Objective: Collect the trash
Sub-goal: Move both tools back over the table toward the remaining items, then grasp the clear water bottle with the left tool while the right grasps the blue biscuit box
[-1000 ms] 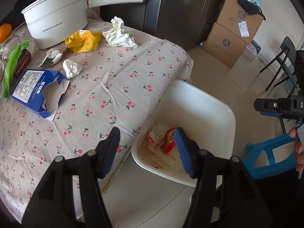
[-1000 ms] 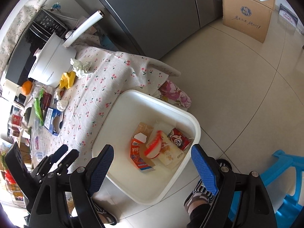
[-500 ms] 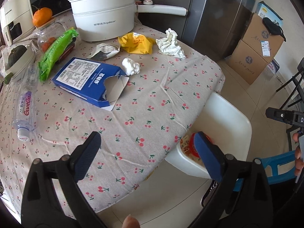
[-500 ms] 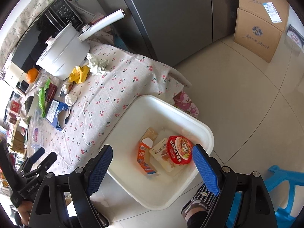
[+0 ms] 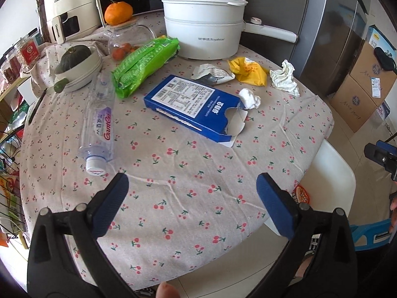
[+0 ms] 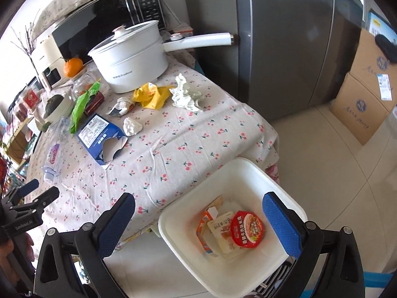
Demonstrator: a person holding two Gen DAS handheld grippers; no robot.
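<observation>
Beside the cherry-print table (image 5: pixel 188 178), both the left gripper (image 5: pixel 191 196) and the right gripper (image 6: pixel 198 213) are opening wide and empty, turned from the white bin (image 6: pixel 248 166), apparently toward the torn blue box (image 5: pixel 191 106).

From my left wrist view, the white pot (image 5: pixel 202 28) is my landmark: its front wall reads "Royalstar", with smaller characters before it that I cannot make out. Left of the pot, the cream appliance (image 5: pixel 70 7) carries "CHANGHONG" along its top edge and again on its handle. In front of the pot and to its left, the clear plastic bottle (image 5: pixel 99 121) lying on the cloth shows "GamCa" in red on its label. The blue carton (image 5: pixel 192 106) just in front of the pot has a white panel of fine print and a code, too small for me to read. From my right wrist view, the left gripper (image 6: pixel 23 212) body reads "GenRobot.AI".
</observation>
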